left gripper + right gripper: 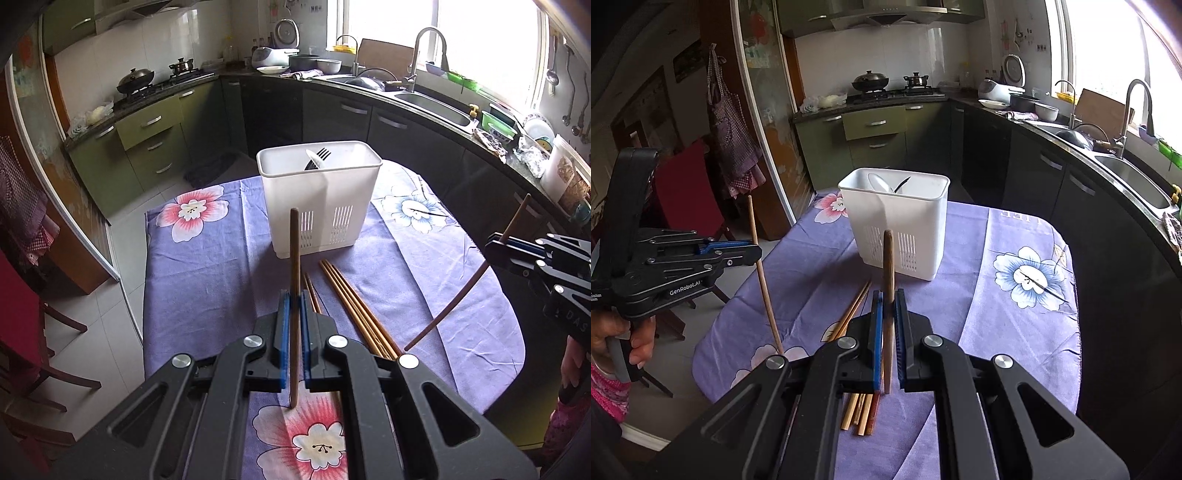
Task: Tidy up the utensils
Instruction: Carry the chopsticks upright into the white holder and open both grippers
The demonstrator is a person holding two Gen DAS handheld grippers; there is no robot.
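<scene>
A white utensil holder (pixel 319 199) (pixel 897 221) stands on the purple flowered tablecloth, with a fork (pixel 323 153) and a white spoon (pixel 881 182) in it. My left gripper (pixel 294 299) (pixel 753 251) is shut on one brown chopstick (pixel 294 258) (pixel 764 288), held nearly upright above the cloth. My right gripper (pixel 889 299) (pixel 496 245) is shut on another chopstick (pixel 888 280) (pixel 450 306), also lifted and tilted. Several more chopsticks (pixel 351 306) (pixel 855 310) lie loose on the cloth in front of the holder.
The table (pixel 207 280) (pixel 1015 302) is small, with its edges close on both sides. Red chairs (pixel 22 314) stand at the left. Kitchen counter with a sink (pixel 432 103) curves round the back and right. A person's hand (pixel 639 339) grips the left tool.
</scene>
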